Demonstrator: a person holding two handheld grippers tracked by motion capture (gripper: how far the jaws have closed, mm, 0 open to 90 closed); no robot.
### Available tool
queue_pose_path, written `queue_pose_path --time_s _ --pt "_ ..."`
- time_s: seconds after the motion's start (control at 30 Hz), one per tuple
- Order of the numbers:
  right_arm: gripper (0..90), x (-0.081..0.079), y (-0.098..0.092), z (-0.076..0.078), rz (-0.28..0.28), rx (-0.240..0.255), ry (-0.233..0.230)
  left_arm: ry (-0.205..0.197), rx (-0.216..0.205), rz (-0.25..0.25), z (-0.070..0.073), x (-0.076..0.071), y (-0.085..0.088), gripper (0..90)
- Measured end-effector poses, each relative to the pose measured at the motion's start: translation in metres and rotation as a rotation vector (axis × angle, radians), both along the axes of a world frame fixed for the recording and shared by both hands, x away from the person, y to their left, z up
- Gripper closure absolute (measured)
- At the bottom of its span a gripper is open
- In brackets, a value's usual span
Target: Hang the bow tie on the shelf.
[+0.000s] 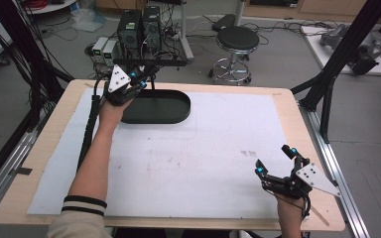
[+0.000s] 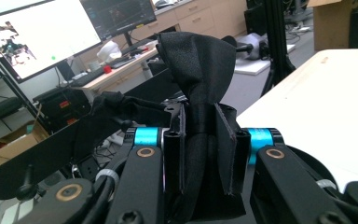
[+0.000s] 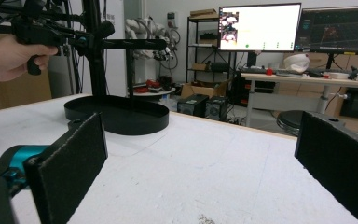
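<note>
Black cloth point(image 2: 200, 93) clamped between left gripper point(image 1: 138, 79) fingers above the oval stand point(image 1: 161, 109), right gripper point(image 1: 274, 162) well apart from it, fingers wide apart over the table point(image 1: 218, 148).

Grey floor point(image 1: 278, 44) around light wooden table point(image 1: 287, 104); white sheet point(image 1: 218, 148) covers most of tabletop. Round black stool point(image 1: 237, 39) on chrome base beyond table's far edge. Two computer towers point(image 1: 140, 27) on floor, cables tangled around them. Black frame struts point(image 1: 349, 47) at right. Two lit monitors point(image 3: 259, 27) on desk point(image 3: 303, 79) against far wall. Shelving unit point(image 3: 203, 42) beside desk.
</note>
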State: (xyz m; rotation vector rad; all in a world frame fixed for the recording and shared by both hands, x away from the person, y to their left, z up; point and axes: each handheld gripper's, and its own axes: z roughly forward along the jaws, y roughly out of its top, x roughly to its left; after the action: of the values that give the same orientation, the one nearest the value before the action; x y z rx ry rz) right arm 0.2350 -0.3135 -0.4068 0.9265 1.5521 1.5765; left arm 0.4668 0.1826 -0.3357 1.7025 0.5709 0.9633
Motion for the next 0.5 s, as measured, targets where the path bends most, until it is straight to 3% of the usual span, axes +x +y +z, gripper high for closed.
queue_pose_path --time_s 0.33,0.5 --pt "1.4 0.001 0.001 0.0 0.0 -0.004 0.004 0.002 -0.013 -0.026 -0.001 0.011 -0.004 74.3" --pt "1.4 0.0 -0.001 0.0 -0.004 0.002 0.002 0.017 0.001 -0.027 -0.007 0.015 -0.006 74.2"
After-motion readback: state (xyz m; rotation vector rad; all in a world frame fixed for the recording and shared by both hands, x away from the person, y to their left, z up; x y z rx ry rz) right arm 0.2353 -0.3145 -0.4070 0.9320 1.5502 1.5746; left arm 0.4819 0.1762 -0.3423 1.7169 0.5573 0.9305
